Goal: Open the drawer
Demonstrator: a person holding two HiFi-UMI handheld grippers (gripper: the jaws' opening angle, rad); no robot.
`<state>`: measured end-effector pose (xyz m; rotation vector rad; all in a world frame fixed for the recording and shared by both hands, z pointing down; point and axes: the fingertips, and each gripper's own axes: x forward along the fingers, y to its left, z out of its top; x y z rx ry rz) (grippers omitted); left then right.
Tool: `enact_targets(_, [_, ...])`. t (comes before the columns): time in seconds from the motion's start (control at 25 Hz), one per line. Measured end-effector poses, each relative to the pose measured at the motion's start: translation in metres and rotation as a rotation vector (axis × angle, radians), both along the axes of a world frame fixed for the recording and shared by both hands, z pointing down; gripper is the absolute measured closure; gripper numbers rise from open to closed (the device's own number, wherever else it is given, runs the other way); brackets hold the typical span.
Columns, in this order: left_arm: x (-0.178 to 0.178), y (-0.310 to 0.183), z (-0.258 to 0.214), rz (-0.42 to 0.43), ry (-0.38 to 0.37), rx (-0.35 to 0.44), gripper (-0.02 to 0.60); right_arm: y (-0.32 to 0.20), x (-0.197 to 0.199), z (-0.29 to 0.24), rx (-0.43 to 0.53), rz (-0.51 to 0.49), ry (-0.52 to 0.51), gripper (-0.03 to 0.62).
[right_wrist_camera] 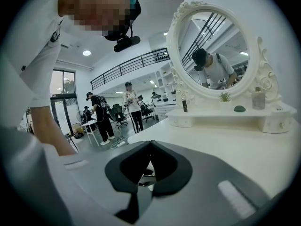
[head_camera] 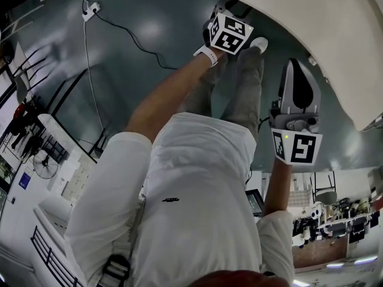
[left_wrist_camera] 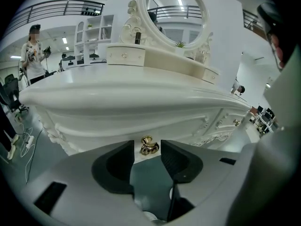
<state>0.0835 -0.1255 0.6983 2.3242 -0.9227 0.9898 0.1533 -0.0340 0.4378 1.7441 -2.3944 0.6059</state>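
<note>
Landmark: I am taking the white table as the reference for every entry.
Drawer: sitting in the table's front, just under the edge of the top. Its face is lying flush with the carved front, not pulled out.
Knob: gold, sticking out of the table's front on the drawer's face. It is showing in the gap between my left jaws.
Left gripper: facing the table's front. I am reading its jaws as standing wide apart, one on each side of the knob, with the pads not pressing on it.
Right gripper: hanging beside the table's edge and looking across its top. Its jaws are resting together with nothing between them.
Mirror: oval and white-framed, standing at the table's back.
Small drawers: sitting on the table's top, below the mirror.
Plant: standing on the table's raised shelf in front of the mirror.
Bystanders: standing well apart from the table, past its far end.
</note>
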Motion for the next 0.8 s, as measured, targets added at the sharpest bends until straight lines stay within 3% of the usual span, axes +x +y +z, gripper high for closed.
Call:
enact_targets(0.16, [0.0007, -0.0014, 0.0026, -0.006, -0.001, -0.027, 0.447, -0.0003, -0.004, -0.0007, -0.002, -0.004, -0.003, 0.583])
enact_targets(0.8, [0.0006, 0.0055, 0.0051, -0.007, -0.007, -0.033, 0.448, 0.0046, -0.0036, -0.0047, 0.016, 0.009, -0.026, 0.583])
